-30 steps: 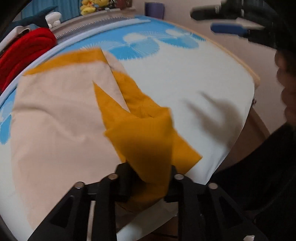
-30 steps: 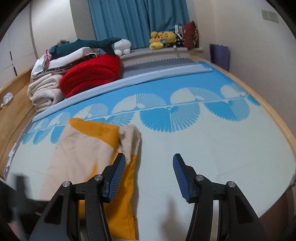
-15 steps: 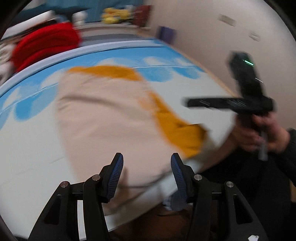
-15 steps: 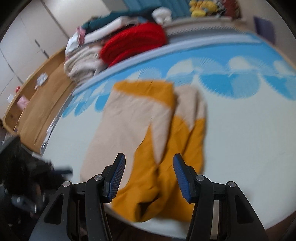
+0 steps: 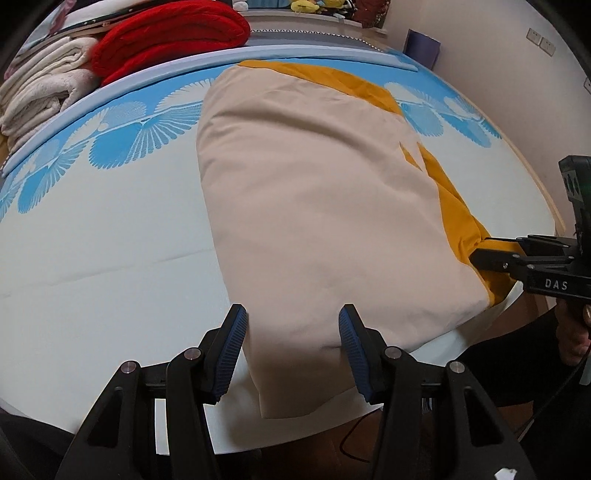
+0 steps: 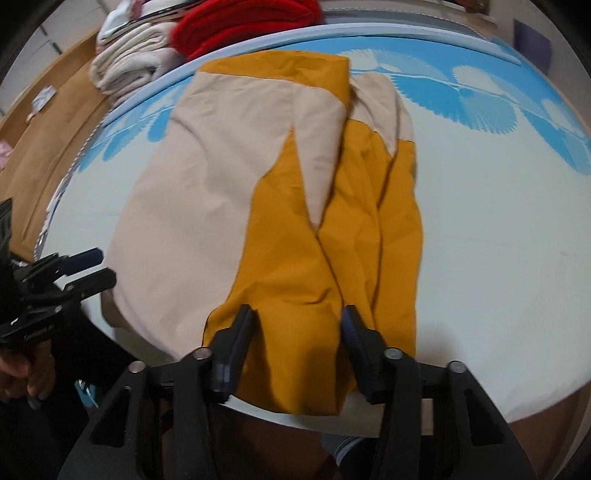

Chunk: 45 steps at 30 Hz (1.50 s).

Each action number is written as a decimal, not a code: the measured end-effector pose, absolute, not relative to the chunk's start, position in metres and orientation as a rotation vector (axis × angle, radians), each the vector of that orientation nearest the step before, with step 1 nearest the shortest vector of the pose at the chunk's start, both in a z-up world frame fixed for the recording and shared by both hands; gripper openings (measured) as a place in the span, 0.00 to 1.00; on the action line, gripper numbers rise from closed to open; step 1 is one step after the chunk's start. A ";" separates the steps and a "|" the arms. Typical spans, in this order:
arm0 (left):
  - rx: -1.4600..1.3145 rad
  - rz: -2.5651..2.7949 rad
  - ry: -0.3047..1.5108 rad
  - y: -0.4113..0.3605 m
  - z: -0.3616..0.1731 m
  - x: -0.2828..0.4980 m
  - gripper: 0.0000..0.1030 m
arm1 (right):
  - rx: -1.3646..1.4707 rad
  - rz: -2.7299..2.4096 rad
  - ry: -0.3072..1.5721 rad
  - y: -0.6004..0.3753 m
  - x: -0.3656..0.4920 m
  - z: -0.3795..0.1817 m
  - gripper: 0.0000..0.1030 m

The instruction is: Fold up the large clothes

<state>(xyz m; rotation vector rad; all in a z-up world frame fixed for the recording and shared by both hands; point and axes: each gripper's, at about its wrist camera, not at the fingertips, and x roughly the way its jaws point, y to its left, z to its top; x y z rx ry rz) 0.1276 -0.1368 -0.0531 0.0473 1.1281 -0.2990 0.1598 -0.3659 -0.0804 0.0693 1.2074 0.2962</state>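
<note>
My blue-padded claws (image 5: 291, 354) frame a beige-and-mustard cloth garment (image 5: 317, 206) on the pale bedsheet (image 5: 110, 221) with blue fan prints along its far edge.

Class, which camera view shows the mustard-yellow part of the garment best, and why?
The right wrist view: the mustard-yellow part fills the middle, running down between the right gripper fingers, whose jaws are closing. The left wrist view shows mostly beige cloth, with yellow only along the far and right edges.

left wrist: looks steeply down over the near edge of the bed (image 5: 110, 229), close to the beige-and-mustard garment (image 5: 314, 192) | right wrist: same steep look, from the garment's other side | shared: garment, bed, red blanket (image 5: 166, 33), each other's claw
</note>
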 end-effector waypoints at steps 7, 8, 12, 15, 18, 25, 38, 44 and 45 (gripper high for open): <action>0.046 -0.294 1.138 -0.135 -0.057 0.130 0.46 | 0.055 0.325 1.140 -0.363 0.153 -0.063 0.06; 0.042 -0.293 1.139 -0.135 -0.056 0.130 0.46 | 0.081 0.342 1.099 -0.366 0.151 -0.053 0.06; -0.002 -0.327 1.113 -0.134 -0.050 0.131 0.50 | 0.263 0.434 0.877 -0.391 0.137 -0.004 0.05; -0.036 -0.362 1.096 -0.135 -0.045 0.129 0.50 | 0.252 0.397 0.785 -0.402 0.126 0.012 0.05; -0.071 -0.381 1.102 -0.133 -0.043 0.131 0.48 | 0.229 0.243 0.898 -0.417 0.136 -0.012 0.04; -0.050 -0.393 1.253 -0.142 -0.076 0.142 0.54 | 0.165 0.096 1.212 -0.421 0.162 -0.093 0.04; -0.105 -0.436 1.336 -0.139 -0.084 0.153 0.58 | 0.214 0.105 1.303 -0.417 0.170 -0.105 0.19; -0.278 -0.407 1.268 -0.109 -0.071 0.183 0.70 | 0.324 0.095 1.164 -0.424 0.186 -0.087 0.64; -0.325 -0.398 1.267 -0.102 -0.074 0.193 0.72 | 0.333 0.092 1.178 -0.423 0.191 -0.092 0.64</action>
